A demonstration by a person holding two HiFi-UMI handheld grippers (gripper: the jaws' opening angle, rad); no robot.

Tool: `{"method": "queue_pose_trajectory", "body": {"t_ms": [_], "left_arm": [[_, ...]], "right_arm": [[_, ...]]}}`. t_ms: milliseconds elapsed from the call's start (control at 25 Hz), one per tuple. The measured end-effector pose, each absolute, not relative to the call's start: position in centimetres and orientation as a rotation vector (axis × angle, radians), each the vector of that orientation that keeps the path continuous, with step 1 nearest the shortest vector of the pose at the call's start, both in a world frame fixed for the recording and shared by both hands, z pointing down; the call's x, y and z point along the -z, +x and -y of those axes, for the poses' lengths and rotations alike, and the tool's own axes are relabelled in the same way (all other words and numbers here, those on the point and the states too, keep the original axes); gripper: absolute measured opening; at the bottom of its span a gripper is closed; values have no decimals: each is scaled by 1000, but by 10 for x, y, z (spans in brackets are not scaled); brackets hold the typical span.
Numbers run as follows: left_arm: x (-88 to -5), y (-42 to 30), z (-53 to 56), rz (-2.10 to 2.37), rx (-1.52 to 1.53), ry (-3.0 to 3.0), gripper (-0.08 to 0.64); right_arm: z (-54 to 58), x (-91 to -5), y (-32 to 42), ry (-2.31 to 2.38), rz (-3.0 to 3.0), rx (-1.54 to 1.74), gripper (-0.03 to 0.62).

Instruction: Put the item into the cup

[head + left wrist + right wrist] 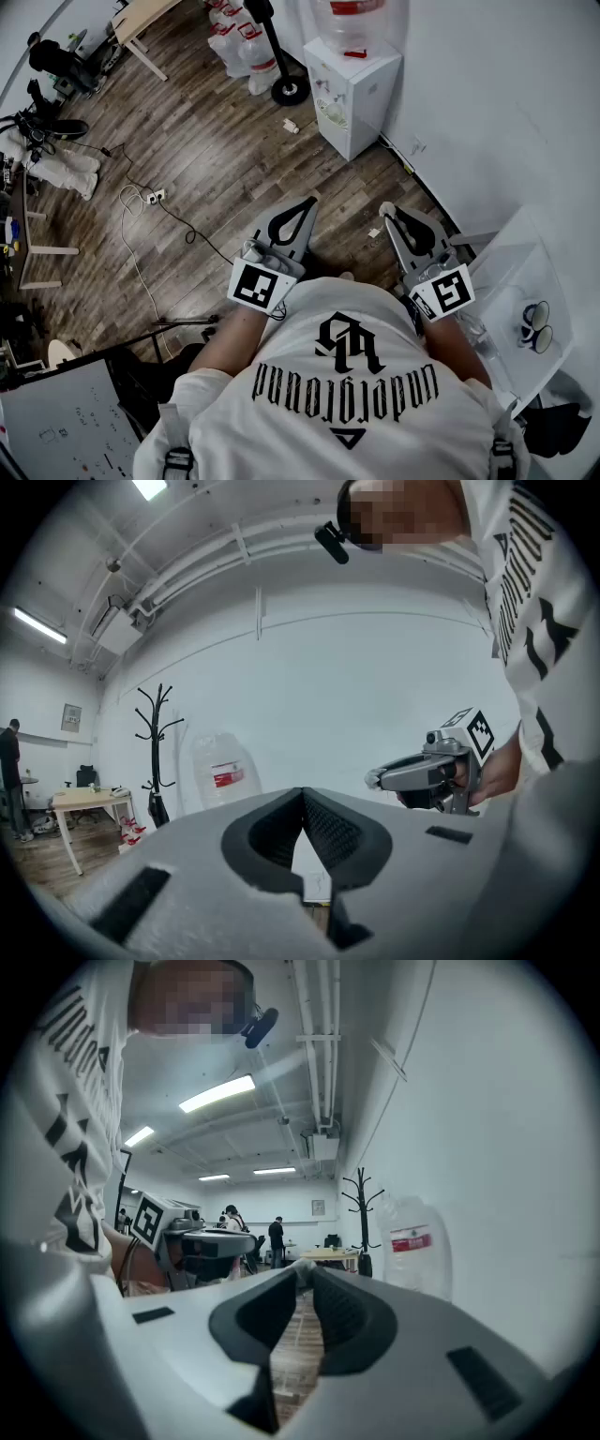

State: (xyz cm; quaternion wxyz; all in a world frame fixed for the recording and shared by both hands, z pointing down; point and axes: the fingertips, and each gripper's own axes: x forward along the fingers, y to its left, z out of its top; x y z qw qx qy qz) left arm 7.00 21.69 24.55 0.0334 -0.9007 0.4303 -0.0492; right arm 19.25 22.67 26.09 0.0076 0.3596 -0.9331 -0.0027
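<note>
I hold both grippers out in front of my chest, above the wooden floor. My left gripper (307,202) (302,793) has its jaws closed tip to tip with nothing between them. My right gripper (386,212) (305,1269) is closed on a small white item (385,207) at its tips. The item also shows as a pale lump (372,779) in the left gripper view. Two small dark-rimmed round things (536,326), perhaps cups, stand on the white table (511,258) to my right, well apart from both grippers.
A white water dispenser (352,89) stands against the wall ahead, with a black coat stand (291,91) and several water bottles (239,37) beside it. Cables and a power strip (153,197) lie on the floor at left. A wooden table (141,19) stands far back.
</note>
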Motion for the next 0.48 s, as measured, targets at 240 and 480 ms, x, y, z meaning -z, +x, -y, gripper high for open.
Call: {"method": "queue_pose_trajectory", "body": {"t_ms": [240, 480], "left_arm": [[-242, 72, -217, -1317, 150, -2766, 6], [-244, 69, -211, -1317, 144, -2773, 6]], "right_arm": [[-225, -259, 195, 1128, 2921, 12, 64], [-219, -258, 193, 1143, 2909, 18, 64]]}}
